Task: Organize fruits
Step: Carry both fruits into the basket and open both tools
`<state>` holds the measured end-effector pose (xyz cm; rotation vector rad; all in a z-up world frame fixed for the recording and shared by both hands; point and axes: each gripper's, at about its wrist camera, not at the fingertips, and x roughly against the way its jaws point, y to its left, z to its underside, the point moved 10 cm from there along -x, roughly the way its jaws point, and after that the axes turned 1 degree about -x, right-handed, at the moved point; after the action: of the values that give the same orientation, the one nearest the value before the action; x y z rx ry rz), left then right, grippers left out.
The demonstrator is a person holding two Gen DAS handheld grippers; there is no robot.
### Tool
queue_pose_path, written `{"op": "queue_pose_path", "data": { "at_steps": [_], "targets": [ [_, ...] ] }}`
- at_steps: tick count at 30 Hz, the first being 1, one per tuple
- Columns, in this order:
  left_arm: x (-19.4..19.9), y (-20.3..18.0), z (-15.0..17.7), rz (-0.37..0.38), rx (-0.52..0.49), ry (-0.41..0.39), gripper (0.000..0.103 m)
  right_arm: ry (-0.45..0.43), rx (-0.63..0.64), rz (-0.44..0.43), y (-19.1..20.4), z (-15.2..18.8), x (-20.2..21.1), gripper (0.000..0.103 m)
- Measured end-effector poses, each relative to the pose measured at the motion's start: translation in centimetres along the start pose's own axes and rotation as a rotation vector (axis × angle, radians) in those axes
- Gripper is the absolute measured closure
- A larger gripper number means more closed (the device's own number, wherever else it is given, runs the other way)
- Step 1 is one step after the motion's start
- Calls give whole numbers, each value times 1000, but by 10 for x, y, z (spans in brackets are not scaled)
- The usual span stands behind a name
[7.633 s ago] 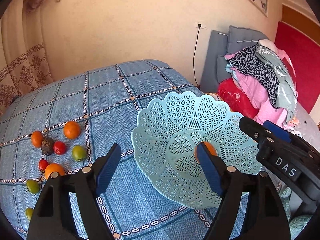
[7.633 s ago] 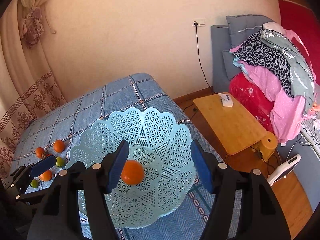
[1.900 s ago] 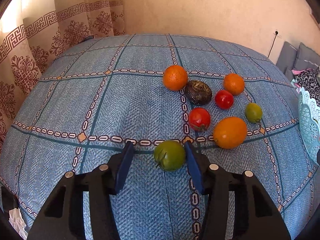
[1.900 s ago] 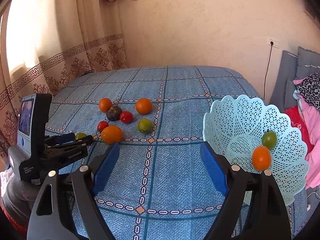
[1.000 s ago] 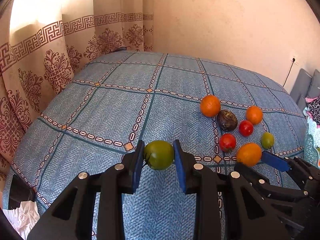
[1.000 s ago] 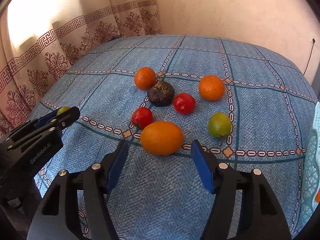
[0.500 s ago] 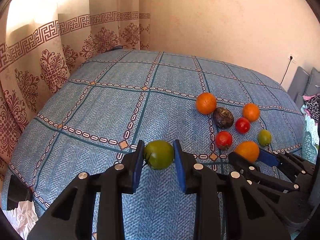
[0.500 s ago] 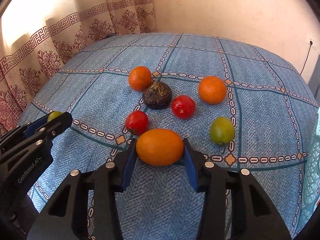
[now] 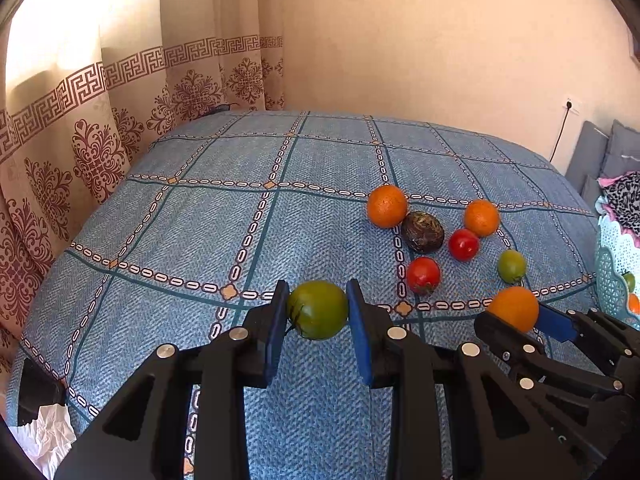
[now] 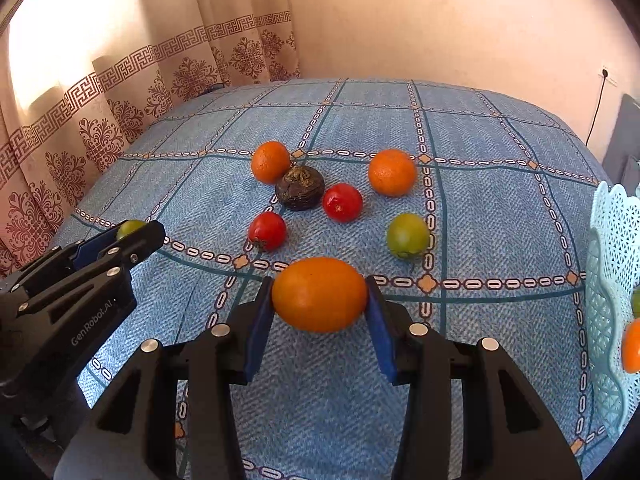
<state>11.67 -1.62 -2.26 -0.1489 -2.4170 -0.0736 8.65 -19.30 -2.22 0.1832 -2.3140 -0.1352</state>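
My left gripper [image 9: 318,304] is shut on a green tomato [image 9: 318,312] and holds it just above the blue checked bedspread [image 9: 200,240]. Right of it, my right gripper [image 10: 320,294] is shut on a large orange [image 10: 320,296], with both blue pads pressed on its sides. Beyond them two oranges [image 10: 271,161] [image 10: 392,172], a dark round fruit [image 10: 300,187], two red tomatoes [image 10: 267,231] [image 10: 342,202] and a green tomato [image 10: 407,235] lie on the bedspread. A light blue lattice basket [image 10: 612,240] at the right edge holds an orange fruit [image 10: 632,344] and a green one.
Patterned curtains [image 9: 80,140] hang along the left side of the bed. A plain wall [image 9: 440,40] with a socket and cable stands behind it. Grey cushions and clothes [image 9: 620,184] lie at the far right. Crumpled white paper [image 9: 40,432] sits at the lower left.
My right gripper's jaws closed on the large orange, which lay between them a second ago. The left gripper kept its grip on the green tomato and hardly moved.
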Motion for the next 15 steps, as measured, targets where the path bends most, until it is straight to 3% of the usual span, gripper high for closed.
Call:
{"op": "queue_pose_path", "data": {
  "at_steps": [15],
  "targets": [
    [23,-29,-6,33,-47,-36,74,-116,-94,27,-34,-7,67,57]
  ]
}}
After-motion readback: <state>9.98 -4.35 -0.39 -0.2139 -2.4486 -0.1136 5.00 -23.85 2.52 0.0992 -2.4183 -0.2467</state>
